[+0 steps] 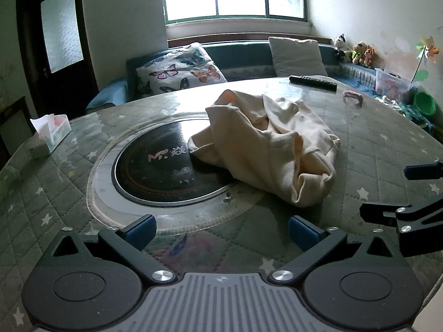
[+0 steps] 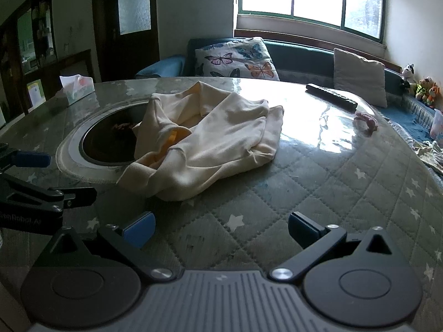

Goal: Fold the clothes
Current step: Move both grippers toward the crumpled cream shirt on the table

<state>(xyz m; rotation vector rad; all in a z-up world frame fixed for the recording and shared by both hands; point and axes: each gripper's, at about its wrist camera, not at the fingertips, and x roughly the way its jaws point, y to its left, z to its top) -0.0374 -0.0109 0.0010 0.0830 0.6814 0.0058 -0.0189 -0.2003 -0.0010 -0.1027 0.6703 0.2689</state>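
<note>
A crumpled cream garment [image 1: 271, 144] lies in a heap on the round quilted table [image 1: 69, 193], partly over the black inset cooktop [image 1: 160, 166]. It also shows in the right wrist view [image 2: 210, 144]. My left gripper [image 1: 221, 231] is open and empty, near the table's front edge, short of the garment. My right gripper [image 2: 221, 231] is open and empty, also in front of the garment. Each gripper shows at the edge of the other's view: the right one [image 1: 415, 193], the left one [image 2: 33, 177].
A tissue box [image 1: 51, 134] stands at the table's left. A black remote [image 1: 313, 82] and a pink hair tie [image 1: 353, 98] lie at the far right. A sofa with a butterfly pillow [image 1: 180, 69] is behind the table.
</note>
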